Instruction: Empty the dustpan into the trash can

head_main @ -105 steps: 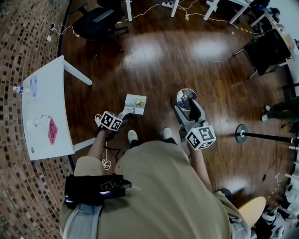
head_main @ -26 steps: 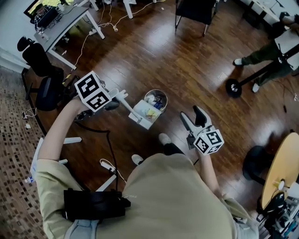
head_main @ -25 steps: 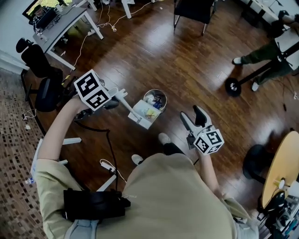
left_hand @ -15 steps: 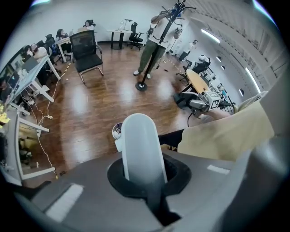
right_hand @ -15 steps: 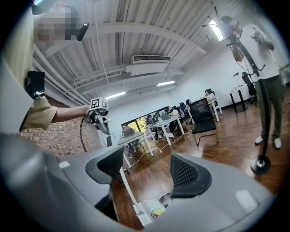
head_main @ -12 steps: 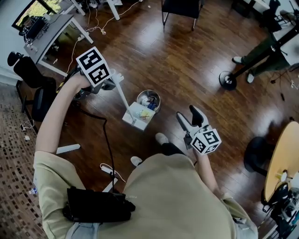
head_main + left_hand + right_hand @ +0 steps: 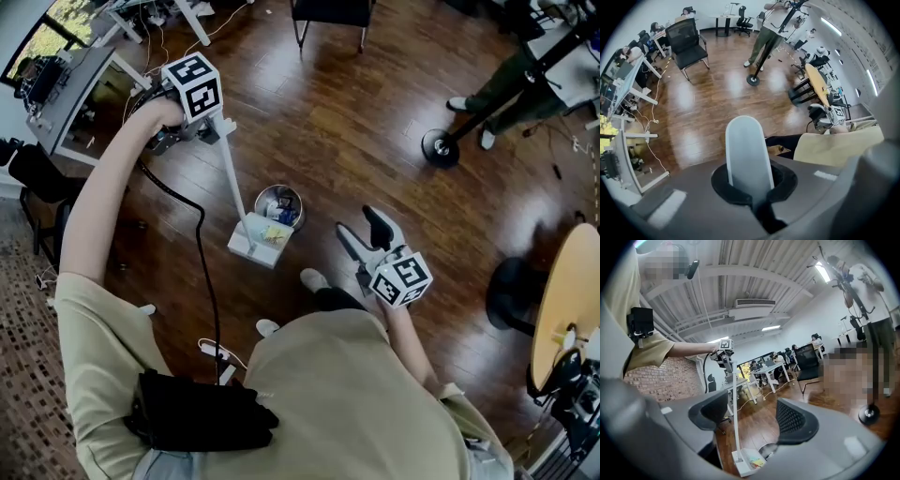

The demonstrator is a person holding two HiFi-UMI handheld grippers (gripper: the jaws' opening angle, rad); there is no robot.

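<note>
A white long-handled dustpan [image 7: 258, 242] with coloured scraps in it rests on the wood floor, against the small round metal trash can [image 7: 278, 204]. My left gripper [image 7: 212, 127] is shut on the top of its white handle [image 7: 746, 154], held high at the upper left of the head view. The handle [image 7: 232, 183] runs steeply down to the pan. My right gripper [image 7: 364, 232] hovers right of the can, jaws open with nothing between them. In the right gripper view the dustpan [image 7: 749, 461] and trash can [image 7: 769, 451] lie low between the jaws of the right gripper [image 7: 752, 420].
A black chair [image 7: 328, 14] stands at the top. A stand's round base [image 7: 439, 147] and a person's legs [image 7: 506, 84] are at the upper right. A round wooden table [image 7: 562, 309] is at the right, a desk [image 7: 75, 84] at the left. A black cable [image 7: 202, 272] hangs from my left arm.
My left gripper has swung up and away with the handle, which now stands much steeper. The pan has dropped to the floor beside the can. The right gripper has drifted slightly left.
</note>
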